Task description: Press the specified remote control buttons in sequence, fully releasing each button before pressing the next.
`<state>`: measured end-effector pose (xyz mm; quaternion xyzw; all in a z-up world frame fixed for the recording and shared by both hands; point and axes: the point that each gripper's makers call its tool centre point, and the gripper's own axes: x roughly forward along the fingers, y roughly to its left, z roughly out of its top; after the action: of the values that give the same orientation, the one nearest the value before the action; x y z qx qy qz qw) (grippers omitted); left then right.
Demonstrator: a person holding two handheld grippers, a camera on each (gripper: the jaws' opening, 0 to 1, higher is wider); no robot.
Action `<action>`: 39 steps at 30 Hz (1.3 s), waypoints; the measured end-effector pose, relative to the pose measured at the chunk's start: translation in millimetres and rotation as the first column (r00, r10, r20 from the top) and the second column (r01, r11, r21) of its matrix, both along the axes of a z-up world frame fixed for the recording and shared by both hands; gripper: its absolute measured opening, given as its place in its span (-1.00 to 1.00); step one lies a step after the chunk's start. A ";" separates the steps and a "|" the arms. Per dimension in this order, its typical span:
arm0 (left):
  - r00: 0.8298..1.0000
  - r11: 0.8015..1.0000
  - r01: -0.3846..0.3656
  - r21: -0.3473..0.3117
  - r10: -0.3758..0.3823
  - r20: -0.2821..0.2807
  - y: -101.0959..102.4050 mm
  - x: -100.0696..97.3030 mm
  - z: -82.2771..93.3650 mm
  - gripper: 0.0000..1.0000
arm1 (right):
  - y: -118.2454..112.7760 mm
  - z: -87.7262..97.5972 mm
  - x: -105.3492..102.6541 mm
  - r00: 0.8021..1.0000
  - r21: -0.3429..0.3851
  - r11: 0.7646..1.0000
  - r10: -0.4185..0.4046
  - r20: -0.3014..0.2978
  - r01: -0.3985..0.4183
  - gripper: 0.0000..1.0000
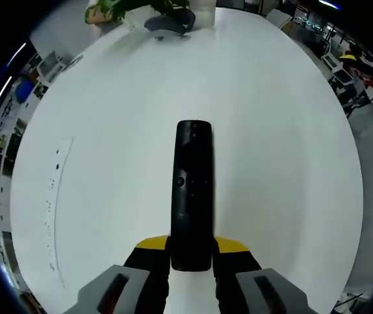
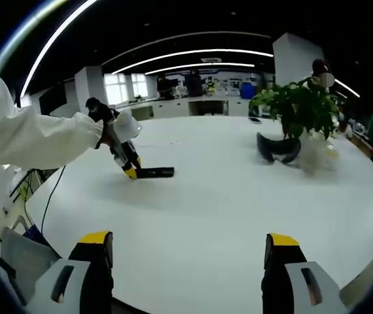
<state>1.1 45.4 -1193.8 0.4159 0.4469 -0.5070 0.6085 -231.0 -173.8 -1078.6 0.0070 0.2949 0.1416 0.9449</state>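
**Black remote clamped in left tool, right tool far off**

Black remote (image 1: 192, 196) sits gripped at its near end between the left tool (image 1: 192, 265) jaws, long axis running straight up the left gripper view, button face showing. In the right gripper view the same remote (image 2: 155, 173) lies flat on the white surface (image 2: 239, 216), left of centre. Right tool (image 2: 188, 261) stands wide and empty, well apart; the remote lies ahead and to its left. Judgement: the right tool must travel in to press.

Glossy black plastic remote (image 1: 192, 196) lies on a smooth matt white table (image 1: 271, 131).
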 end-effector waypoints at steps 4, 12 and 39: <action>0.995 0.997 -0.082 -0.007 0.082 0.059 2.3 5.2 2.5 -0.40 | 2.7 1.2 -0.3 1.000 0.000 1.000 0.010 0.008 -0.010 0.92; 0.924 0.947 -0.264 -0.185 0.303 0.232 6.3 21.2 18.7 -0.05 | 7.4 19.6 -2.4 0.997 -0.007 0.999 0.033 0.076 -0.033 0.92; 0.733 0.615 -0.423 -0.666 0.664 0.147 29.8 -68.6 119.6 0.65 | 30.3 46.7 -7.6 0.979 0.006 0.994 0.104 0.175 -0.106 0.94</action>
<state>-67.4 75.2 -1074.3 0.1355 0.2452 -0.3149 0.9068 -238.7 -143.5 -1031.9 -0.0140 0.2098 0.1936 0.9583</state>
